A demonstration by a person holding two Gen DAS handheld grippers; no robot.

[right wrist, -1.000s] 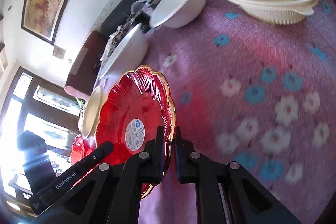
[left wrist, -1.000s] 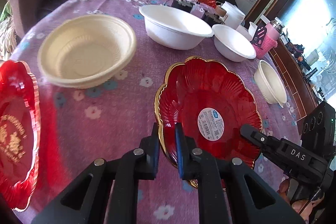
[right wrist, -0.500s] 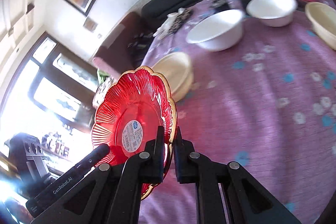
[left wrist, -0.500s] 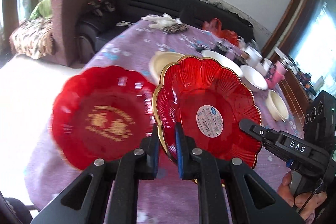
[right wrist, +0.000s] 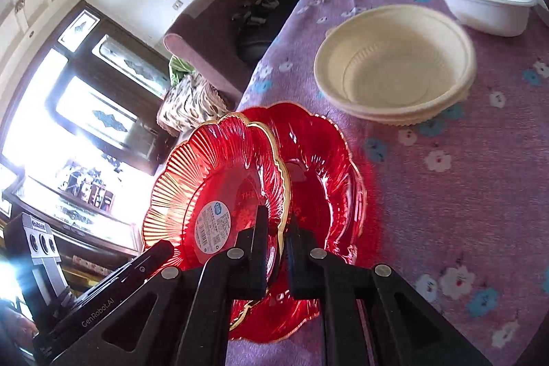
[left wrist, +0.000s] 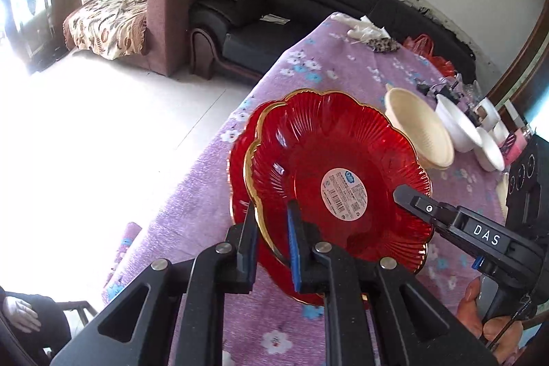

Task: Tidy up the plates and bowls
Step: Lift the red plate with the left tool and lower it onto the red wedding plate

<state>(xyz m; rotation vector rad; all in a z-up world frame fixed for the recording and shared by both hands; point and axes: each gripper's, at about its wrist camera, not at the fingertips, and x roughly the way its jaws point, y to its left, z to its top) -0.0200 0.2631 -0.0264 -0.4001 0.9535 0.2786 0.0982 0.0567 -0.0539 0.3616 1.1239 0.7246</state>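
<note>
Both claws pinch red plate rim, tilted.

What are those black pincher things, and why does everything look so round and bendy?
They are two grabber tools, one in each of a person's hands. Each carries a wide-eyed camera looking along its fingers, which bends the picture. One picture comes from the left gripper, one from the right gripper. Both pinch the rim of a red plate with a sticker, held over a second red plate lying on the purple flowered tablecloth. Nearby sit cream bowls and a white bowl.
</note>
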